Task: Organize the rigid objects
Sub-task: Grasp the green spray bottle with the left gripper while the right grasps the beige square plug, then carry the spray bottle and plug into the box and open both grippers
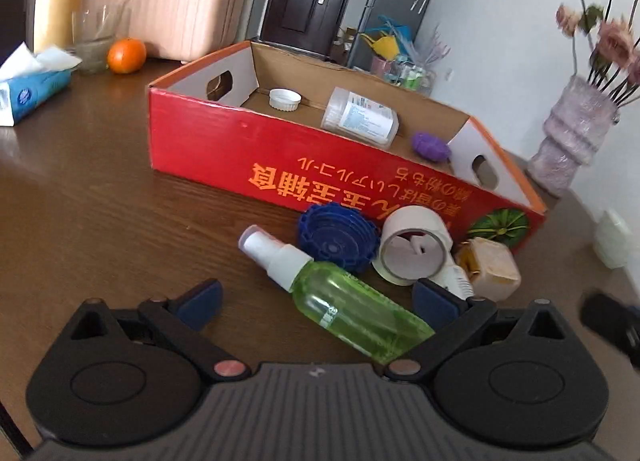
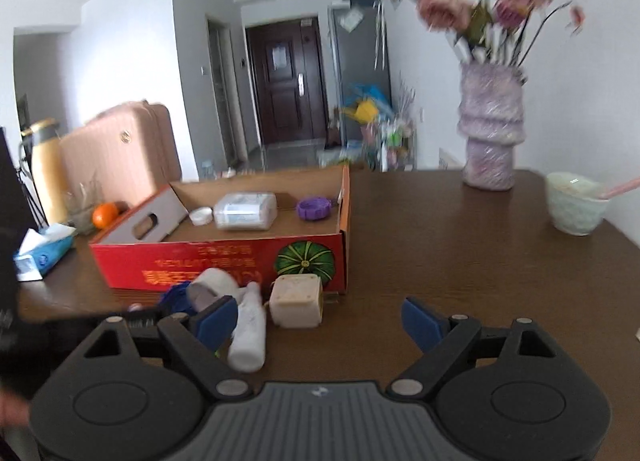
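Brown bench (image 1: 100, 197) is carrying a red box (image 1: 248, 149) holding 3 items. Left gripper (image 1: 316, 303) is hanging with jaws apart over the green spray bottle (image 1: 352, 309); right gripper (image 2: 320, 319) is gaping wide, empty, beside the beige cube (image 2: 296, 301).

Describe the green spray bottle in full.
The spray bottle has a clear green plastic body, a white pump head and a clear cap over the nozzle. It lies on its side on the brown table, in front of the red box, nozzle toward the box, base toward the camera. It appears empty or nearly so. It lies between the fingers of the open left gripper, with no pad pressing on it. The blue lid sits right by its pump head; contact is unclear.
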